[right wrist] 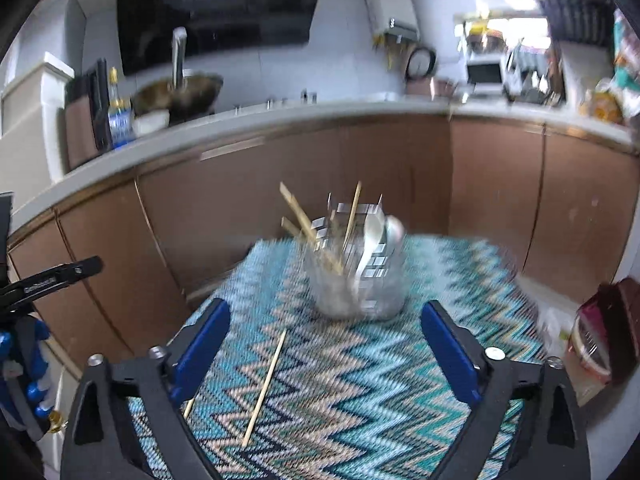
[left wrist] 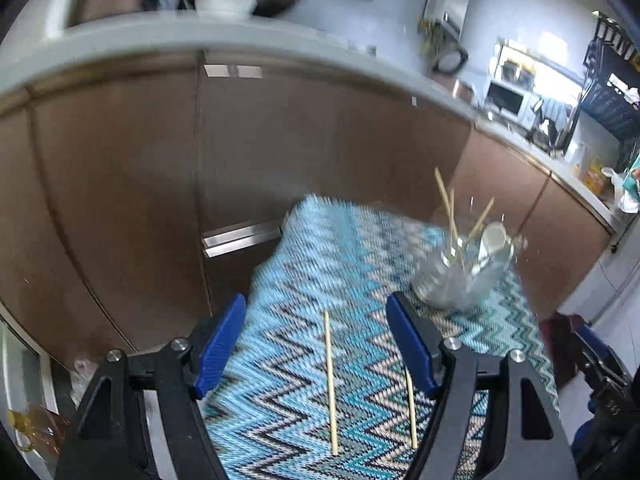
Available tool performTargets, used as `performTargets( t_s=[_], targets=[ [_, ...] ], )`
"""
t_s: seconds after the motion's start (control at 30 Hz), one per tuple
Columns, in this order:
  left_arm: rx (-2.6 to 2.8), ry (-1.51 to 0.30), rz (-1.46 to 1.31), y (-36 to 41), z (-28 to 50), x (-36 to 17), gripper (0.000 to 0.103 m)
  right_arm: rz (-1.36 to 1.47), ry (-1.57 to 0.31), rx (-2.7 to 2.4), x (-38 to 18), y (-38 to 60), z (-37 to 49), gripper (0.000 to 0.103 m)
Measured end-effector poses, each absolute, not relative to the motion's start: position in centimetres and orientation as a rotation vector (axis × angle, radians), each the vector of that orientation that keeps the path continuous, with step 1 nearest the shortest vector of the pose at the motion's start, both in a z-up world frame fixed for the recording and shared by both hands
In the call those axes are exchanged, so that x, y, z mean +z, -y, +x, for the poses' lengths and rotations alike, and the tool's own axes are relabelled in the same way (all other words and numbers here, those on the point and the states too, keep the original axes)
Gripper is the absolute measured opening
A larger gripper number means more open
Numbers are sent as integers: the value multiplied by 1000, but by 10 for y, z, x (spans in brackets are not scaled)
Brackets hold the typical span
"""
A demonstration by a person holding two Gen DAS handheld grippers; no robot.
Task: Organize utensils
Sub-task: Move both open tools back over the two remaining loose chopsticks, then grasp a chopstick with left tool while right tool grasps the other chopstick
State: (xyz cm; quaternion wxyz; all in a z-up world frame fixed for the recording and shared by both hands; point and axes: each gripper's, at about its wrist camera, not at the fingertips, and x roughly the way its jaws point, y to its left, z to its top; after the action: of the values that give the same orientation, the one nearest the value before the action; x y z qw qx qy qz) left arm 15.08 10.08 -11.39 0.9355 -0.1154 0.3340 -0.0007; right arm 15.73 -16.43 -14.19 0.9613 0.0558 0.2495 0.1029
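Note:
A shiny metal utensil holder [left wrist: 464, 276] [right wrist: 356, 276] stands on a blue zigzag-patterned cloth [left wrist: 360, 264] [right wrist: 352, 392]. It holds several wooden chopsticks and a white spoon [left wrist: 494, 240] [right wrist: 378, 232]. Two loose chopsticks lie on the cloth: one [left wrist: 331, 384] [right wrist: 265, 388] between my left gripper's fingers, another [left wrist: 411, 412] [right wrist: 189, 408] partly hidden behind a finger. My left gripper [left wrist: 316, 320] is open and empty above the cloth. My right gripper [right wrist: 326, 328] is open and empty, just short of the holder.
Brown cabinet doors [left wrist: 160, 184] [right wrist: 400, 172] under a white counter [right wrist: 280, 120] rise right behind the cloth. On the counter stand a wok [right wrist: 180, 92], a bottle [right wrist: 119, 120] and a microwave [right wrist: 484, 72]. A dark red container [right wrist: 608, 328] sits at the right.

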Motion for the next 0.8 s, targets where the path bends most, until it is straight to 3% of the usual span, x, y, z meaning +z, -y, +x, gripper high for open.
performTargets(
  t_s=[0.37,0.5,0.63,0.8],
  targets=[
    [-77,-870,-185,-79,217,-176,69,105,-732,310,-190,135,218,66],
    [-146,-984,-242,-80,247,-198,47,115,-827,381,-206,119,242,54],
    [-190,-1077,-270,-80,269,-217,38,96,-902,424,-224,98,269,44],
    [-223,-1175,-302,-80,287,-233,28,90,-1007,454,-252,78,303,22]
  ],
)
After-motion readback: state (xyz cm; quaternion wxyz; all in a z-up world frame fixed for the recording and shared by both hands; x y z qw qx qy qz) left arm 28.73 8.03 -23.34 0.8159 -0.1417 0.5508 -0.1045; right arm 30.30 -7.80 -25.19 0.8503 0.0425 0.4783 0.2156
